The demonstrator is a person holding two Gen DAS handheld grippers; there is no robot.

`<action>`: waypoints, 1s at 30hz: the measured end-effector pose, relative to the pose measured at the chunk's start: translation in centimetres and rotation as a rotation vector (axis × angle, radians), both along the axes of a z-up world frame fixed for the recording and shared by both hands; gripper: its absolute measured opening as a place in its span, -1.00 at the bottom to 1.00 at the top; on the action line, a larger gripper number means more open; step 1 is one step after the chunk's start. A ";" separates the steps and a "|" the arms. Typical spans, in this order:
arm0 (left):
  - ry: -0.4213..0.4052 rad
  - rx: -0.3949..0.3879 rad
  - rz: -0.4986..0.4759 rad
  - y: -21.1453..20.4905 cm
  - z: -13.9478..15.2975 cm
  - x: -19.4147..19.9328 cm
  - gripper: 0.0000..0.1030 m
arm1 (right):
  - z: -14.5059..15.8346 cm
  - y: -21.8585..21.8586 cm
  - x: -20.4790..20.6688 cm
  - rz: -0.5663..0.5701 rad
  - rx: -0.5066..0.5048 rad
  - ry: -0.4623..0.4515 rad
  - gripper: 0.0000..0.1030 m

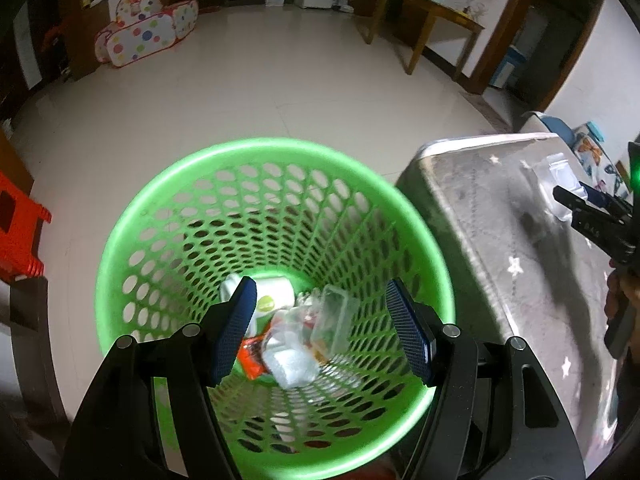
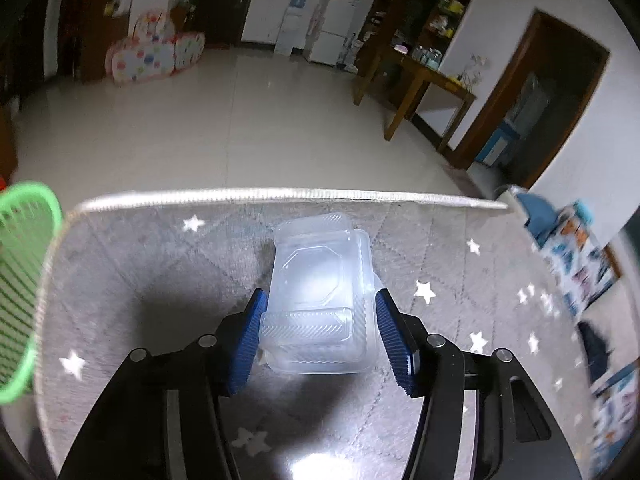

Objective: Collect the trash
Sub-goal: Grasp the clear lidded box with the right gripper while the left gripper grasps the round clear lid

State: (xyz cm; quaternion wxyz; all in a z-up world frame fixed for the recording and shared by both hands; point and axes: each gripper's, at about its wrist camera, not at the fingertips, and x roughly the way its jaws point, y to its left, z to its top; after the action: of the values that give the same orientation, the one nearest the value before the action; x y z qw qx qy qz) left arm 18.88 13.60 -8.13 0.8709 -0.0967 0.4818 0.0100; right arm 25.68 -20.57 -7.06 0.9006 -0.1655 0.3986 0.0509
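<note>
My left gripper (image 1: 320, 292) hangs open over a green mesh basket (image 1: 276, 148) with nothing between its pads. Inside the basket lie clear plastic boxes (image 1: 334, 320), a white cup (image 1: 272, 300) and an orange wrapper (image 1: 252, 360). A clear plastic clamshell container (image 2: 312, 272) rests on a grey star-patterned mat (image 2: 140, 260). My right gripper (image 2: 320, 296) is shut on its near end, one blue pad on each side. From the left wrist view that gripper (image 1: 576, 200) and the container (image 1: 560, 176) show at the far right. The basket (image 2: 24, 240) stands left of the mat.
An orange stool (image 1: 20, 232) stands left of the basket. Across the pale tiled floor are a polka-dot play tent (image 1: 144, 28), a wooden table (image 1: 424, 12) and a white fridge (image 2: 336, 24). Printed fabric items (image 2: 576, 256) lie past the mat's right edge.
</note>
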 end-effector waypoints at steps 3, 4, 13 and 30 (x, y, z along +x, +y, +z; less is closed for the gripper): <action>-0.016 -0.002 -0.034 -1.6 0.8 0.7 0.29 | 1.3 -2.0 -0.5 -0.019 0.133 0.003 0.04; -0.021 -0.002 -0.047 -2.2 1.0 0.9 0.29 | 1.8 -2.7 -0.7 -0.027 0.169 0.002 0.04; -0.068 -0.047 -0.226 -10.3 2.6 3.4 0.29 | 4.9 -8.9 -3.2 -0.105 0.397 0.016 0.04; -0.079 -0.067 -0.500 -25.5 2.0 10.3 0.29 | 4.0 -14.4 -5.0 -0.156 0.466 0.057 0.04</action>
State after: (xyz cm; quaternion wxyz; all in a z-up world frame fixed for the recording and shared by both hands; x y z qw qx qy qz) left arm 29.20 -11.94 -6.08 0.8607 -0.0036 0.4564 -0.2256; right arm 20.68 -34.96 -3.05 0.9040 0.0795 0.4131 0.0765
